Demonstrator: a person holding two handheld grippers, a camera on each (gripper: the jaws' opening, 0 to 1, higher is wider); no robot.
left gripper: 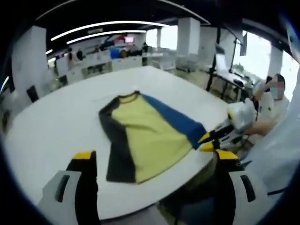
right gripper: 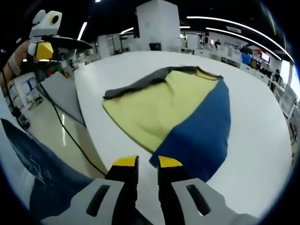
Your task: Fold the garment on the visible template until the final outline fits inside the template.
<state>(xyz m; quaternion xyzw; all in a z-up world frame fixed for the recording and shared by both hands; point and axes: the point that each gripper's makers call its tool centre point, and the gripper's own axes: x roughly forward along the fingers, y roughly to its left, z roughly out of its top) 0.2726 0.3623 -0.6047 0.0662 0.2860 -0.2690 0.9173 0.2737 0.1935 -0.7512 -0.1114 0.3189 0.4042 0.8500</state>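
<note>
A: Where is the garment [left gripper: 146, 136] sitting?

B: Flat on the white counter [left gripper: 61, 122], near the person's edge. It has a yellow middle, a dark grey side and a blue side. From the right gripper view the blue part [right gripper: 201, 136] lies nearest.

A: Why is it laid like that?

B: Spread flat, its sides are easy to reach for folding, I judge. The right gripper [right gripper: 147, 164] sits just short of the blue hem with its yellow-tipped jaws nearly together and nothing between them.

A: And the left gripper [left gripper: 157, 157]?

B: Its jaws stand wide apart, empty, above the near edge of the counter.

A: Anything you can't make out?

B: The template. I can find no clear outline on the counter, so whether the garment fits inside it is beyond telling. The sleeves are hard to pick out too; they may be tucked under.
</note>
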